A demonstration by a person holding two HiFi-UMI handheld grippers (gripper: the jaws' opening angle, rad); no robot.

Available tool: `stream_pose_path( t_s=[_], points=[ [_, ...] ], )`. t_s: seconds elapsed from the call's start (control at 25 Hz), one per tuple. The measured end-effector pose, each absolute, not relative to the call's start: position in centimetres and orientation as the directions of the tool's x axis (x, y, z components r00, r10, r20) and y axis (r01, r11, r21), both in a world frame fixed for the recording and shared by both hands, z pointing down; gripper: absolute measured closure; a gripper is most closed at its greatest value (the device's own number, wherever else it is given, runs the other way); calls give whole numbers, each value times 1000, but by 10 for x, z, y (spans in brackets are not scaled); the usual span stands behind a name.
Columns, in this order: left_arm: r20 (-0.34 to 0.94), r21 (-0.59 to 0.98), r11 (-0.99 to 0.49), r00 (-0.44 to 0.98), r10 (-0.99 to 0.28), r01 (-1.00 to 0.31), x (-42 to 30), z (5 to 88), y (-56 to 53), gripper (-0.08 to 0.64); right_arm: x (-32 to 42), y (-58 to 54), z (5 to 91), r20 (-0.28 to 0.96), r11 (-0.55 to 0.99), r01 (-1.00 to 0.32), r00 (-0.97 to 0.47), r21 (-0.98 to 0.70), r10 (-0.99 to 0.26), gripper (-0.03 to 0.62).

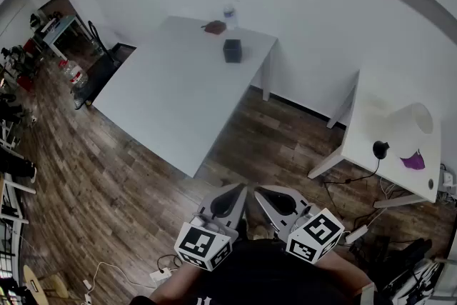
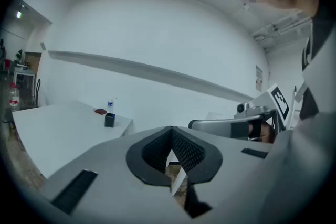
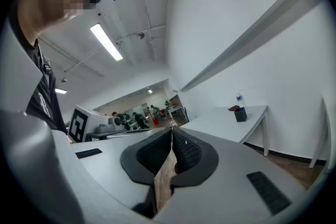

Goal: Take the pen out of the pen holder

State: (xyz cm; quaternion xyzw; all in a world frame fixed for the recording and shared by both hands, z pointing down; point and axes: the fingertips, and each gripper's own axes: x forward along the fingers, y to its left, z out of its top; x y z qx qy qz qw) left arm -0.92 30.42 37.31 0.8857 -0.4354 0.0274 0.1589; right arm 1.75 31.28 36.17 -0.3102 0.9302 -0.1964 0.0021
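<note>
In the head view both grippers are held close to the person's body at the near edge, side by side over the wood floor. The left gripper and right gripper point away toward a white table well apart from them. The black pen holder stands upright near that table's far right end. A bottle and a small red thing sit just beyond it. The pen is too small to make out. A second table stands to the right. In the left gripper view the left gripper's jaws are pressed together at their tips with nothing between them. The pen holder shows far off to the left on the table, near its corner, with the bottle behind it and the red thing to its left. The right gripper lies just beside on the right. In the right gripper view its jaws likewise meet, holding nothing. The pen holder stands far to the right on the table, close to the bottle.
</note>
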Motion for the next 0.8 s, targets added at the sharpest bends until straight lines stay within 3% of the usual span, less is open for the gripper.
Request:
stream_pose_path(
  t_s=[0.8],
  points=[
    [148,251,-663,705,-694,-705,-54,377,112,555,-33,134,361,148,646,-686,-715,-334,-683,577]
  ],
)
